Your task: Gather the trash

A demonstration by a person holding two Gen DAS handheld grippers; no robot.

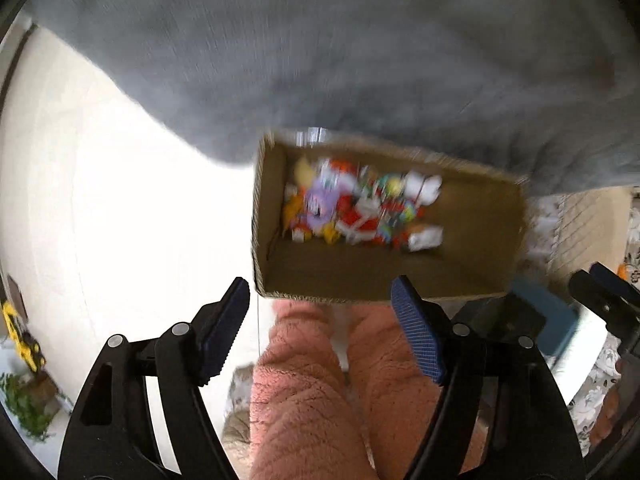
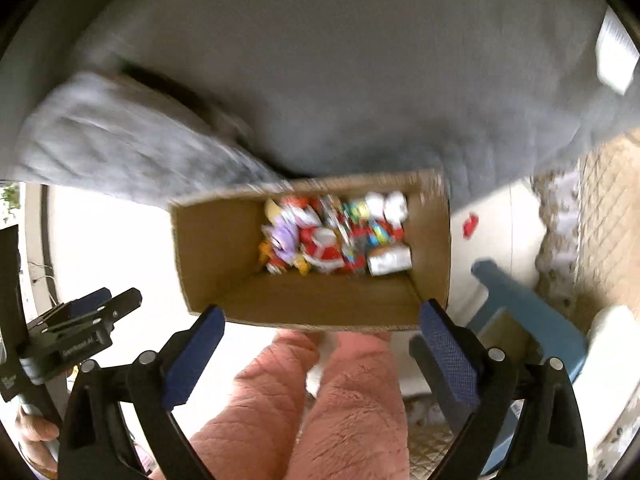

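Observation:
An open cardboard box (image 1: pixel 360 276) stands on the pale floor, against a grey cover. It holds a heap of colourful wrappers (image 1: pixel 352 204) at its far side. My left gripper (image 1: pixel 320 292) hangs open above the box's near edge, nothing between its blue pads. In the right wrist view the same box (image 2: pixel 320 300) and wrappers (image 2: pixel 336 236) lie below my right gripper (image 2: pixel 324 316), open wide and empty. The right gripper (image 1: pixel 600 276) shows at the left view's right edge; the left gripper (image 2: pixel 120 296) shows at the right view's left. A red scrap (image 2: pixel 470 224) lies on the floor right of the box.
A person's legs in pink fleece (image 2: pixel 320 400) stand just before the box. The grey cover (image 2: pixel 340 80) fills the far side, with a white paper (image 2: pixel 616 56) on it. A blue stool (image 2: pixel 532 320) and a patterned rug (image 2: pixel 608 220) lie to the right. A yellow toy digger (image 1: pixel 20 336) sits far left.

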